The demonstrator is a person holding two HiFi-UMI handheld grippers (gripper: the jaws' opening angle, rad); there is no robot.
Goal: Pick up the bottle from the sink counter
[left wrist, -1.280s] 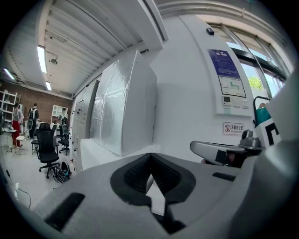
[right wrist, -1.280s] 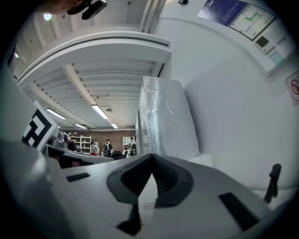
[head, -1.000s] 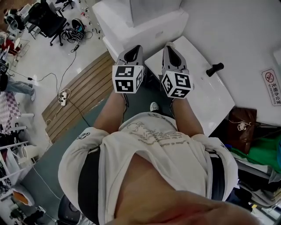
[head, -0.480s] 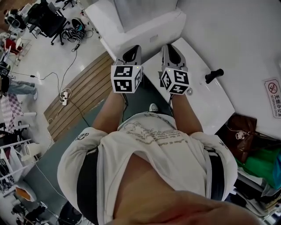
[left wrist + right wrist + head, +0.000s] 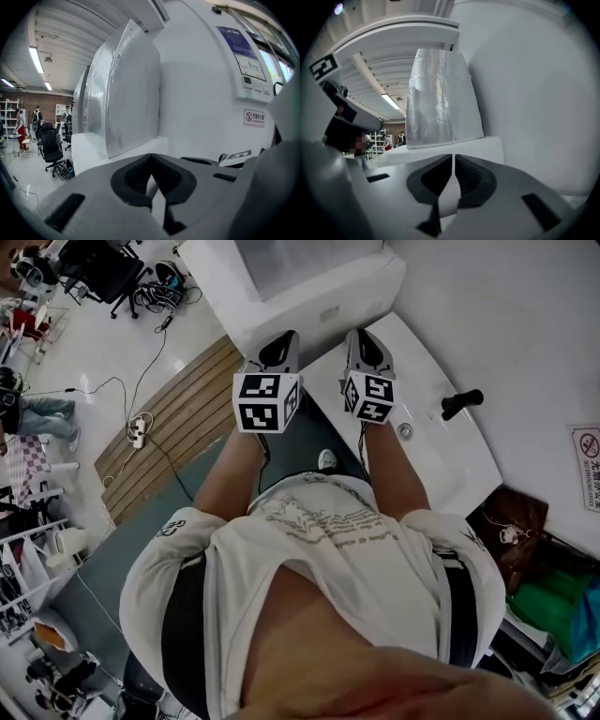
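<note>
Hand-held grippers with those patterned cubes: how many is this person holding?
2. The left hand-held gripper is held out ahead, just left of the white sink counter; the right hand-held gripper is beside it, above that counter. Both are shut, empty.

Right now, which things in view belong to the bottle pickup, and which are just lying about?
Job in hand: sink counter; left gripper, shut; right gripper, shut. No bottle shows in any view.

Lying about: power strip; wooden slat panel; brown bag; office chair; wall sign.
</note>
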